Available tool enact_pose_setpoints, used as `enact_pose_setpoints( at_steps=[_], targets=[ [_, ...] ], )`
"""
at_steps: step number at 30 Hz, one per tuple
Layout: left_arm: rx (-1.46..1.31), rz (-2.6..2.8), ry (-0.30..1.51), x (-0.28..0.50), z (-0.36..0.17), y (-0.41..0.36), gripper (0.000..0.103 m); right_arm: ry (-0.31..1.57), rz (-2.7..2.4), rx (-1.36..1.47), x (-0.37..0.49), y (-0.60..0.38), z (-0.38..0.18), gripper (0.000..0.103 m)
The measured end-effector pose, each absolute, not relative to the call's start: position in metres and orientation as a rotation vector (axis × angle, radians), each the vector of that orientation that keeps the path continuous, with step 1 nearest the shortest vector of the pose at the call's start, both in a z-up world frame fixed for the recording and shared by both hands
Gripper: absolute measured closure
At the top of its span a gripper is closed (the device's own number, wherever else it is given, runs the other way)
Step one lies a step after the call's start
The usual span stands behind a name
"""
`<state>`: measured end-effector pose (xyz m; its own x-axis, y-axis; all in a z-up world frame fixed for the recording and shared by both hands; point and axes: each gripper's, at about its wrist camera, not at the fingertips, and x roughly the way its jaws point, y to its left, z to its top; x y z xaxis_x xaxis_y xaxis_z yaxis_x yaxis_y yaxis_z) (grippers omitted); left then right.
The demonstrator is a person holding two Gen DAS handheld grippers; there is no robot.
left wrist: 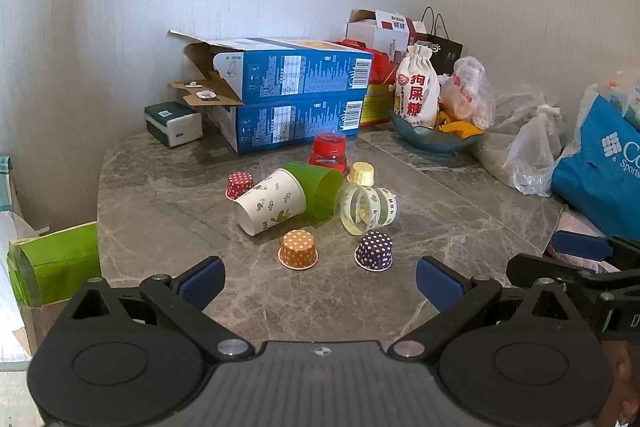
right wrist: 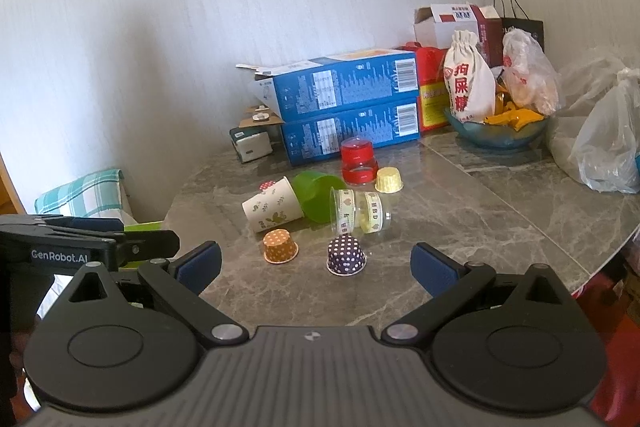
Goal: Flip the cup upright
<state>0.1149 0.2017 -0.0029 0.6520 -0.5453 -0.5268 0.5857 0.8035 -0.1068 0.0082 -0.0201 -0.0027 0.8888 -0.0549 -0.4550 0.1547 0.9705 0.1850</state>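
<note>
A cluster of cups lies mid-table. A white leaf-print paper cup [left wrist: 270, 201] [right wrist: 273, 209], a green cup [left wrist: 318, 189] [right wrist: 318, 193] and a clear cup with yellow tape [left wrist: 366, 209] [right wrist: 358, 211] lie on their sides. Small dotted cups stand upside down: orange [left wrist: 298, 249] [right wrist: 281, 246], purple [left wrist: 374, 250] [right wrist: 346, 255], red [left wrist: 239, 185] and a yellow one [left wrist: 361, 173] [right wrist: 389, 180]. A red cup [left wrist: 329, 151] [right wrist: 358, 160] stands inverted behind. My left gripper [left wrist: 320, 283] and right gripper [right wrist: 316, 267] are both open and empty, short of the cups.
Two stacked blue boxes [left wrist: 292, 95] [right wrist: 344, 107], a tissue pack [left wrist: 173, 124], a bowl [left wrist: 430, 139] with snacks and a cloth pouch, and plastic bags [right wrist: 608, 147] crowd the back and right. The marble table [left wrist: 160, 227] ends at left; a green bag [left wrist: 56, 261] stands there.
</note>
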Motion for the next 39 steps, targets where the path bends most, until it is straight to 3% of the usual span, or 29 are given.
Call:
enact_pose_setpoints(
  at_steps=[27, 39],
  targets=[
    [0.098, -0.641, 0.552, 0.112, -0.003, 0.199, 0.001, 0.476, -0.098, 0.232, 0.009, -0.022, -0.006, 0.001],
    [0.083, -0.656, 0.543, 0.125, -0.007, 0.193, 0.001, 0.376, -0.082, 0.185, 0.017, -0.027, -0.010, 0.001]
  ],
)
